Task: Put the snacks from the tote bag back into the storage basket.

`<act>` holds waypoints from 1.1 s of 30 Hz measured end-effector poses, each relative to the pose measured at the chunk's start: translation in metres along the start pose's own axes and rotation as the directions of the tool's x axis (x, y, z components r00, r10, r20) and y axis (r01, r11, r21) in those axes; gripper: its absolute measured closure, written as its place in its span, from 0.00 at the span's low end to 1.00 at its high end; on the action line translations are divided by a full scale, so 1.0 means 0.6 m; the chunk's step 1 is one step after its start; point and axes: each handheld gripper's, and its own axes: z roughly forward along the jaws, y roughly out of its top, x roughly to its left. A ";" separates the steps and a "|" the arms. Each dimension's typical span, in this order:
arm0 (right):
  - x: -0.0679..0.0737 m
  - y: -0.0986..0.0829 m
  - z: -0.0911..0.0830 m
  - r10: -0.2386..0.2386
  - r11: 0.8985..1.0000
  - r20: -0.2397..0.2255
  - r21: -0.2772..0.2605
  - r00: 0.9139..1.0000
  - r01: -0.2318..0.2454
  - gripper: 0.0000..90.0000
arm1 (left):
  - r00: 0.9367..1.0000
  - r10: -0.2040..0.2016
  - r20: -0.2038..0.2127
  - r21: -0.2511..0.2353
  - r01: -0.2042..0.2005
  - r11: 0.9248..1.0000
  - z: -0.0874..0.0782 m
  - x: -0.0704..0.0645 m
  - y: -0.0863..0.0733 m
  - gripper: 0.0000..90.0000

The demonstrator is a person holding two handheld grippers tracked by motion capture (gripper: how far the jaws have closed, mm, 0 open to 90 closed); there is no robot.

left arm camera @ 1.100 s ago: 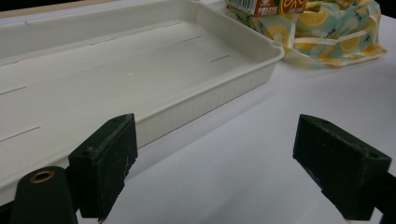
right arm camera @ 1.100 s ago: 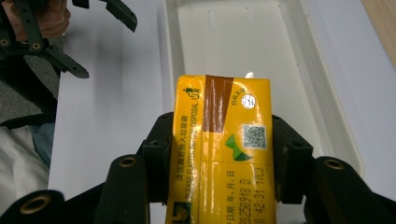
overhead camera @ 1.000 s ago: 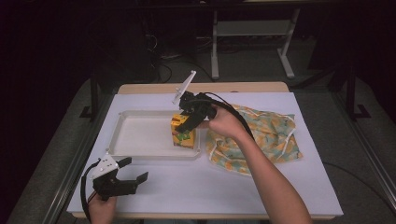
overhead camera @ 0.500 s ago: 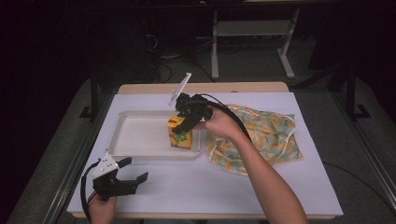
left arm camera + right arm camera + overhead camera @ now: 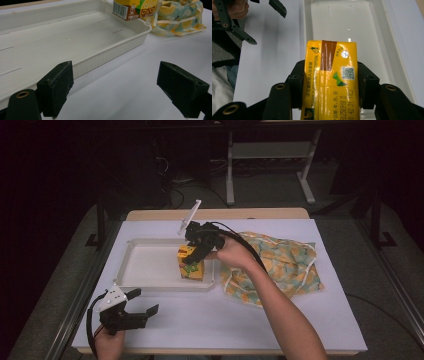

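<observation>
An orange-yellow juice carton (image 5: pixel 191 266) stands upright at the right end of the white tray (image 5: pixel 145 270), and my right gripper (image 5: pixel 199 251) is shut on it from above. In the right gripper view the carton (image 5: pixel 330 75) sits clamped between both black jaws over the tray (image 5: pixel 352 22). Whether it touches the tray floor I cannot tell. My left gripper (image 5: pixel 145 301) rests open near the table's front left corner, nothing between its fingers. In the left gripper view, that gripper (image 5: pixel 115 82) faces the tray's near wall (image 5: pixel 105 58), with the carton (image 5: pixel 132 8) far off.
A lemon-print cloth bag (image 5: pixel 280 262) lies crumpled to the right of the tray, also seen as the bag (image 5: pixel 180 15). A white sheet (image 5: pixel 225 320) covers the table, bare in front of the tray. The left gripper (image 5: pixel 249 15) shows beyond the tray.
My right gripper has shifted slightly left and down with the carton at the tray's right end. The left gripper has stayed where it was, open.
</observation>
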 end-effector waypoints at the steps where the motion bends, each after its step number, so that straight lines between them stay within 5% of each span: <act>1: 0.000 0.001 0.001 -0.005 1.000 0.002 0.004 1.000 0.005 0.56 | 1.000 -0.001 0.000 0.000 0.001 1.000 0.000 0.000 0.000 0.15; 33: -0.009 0.002 0.031 0.006 1.000 -0.012 0.024 1.000 -0.006 0.56 | 1.000 0.006 0.002 0.002 -0.006 1.000 -0.001 0.000 0.000 0.15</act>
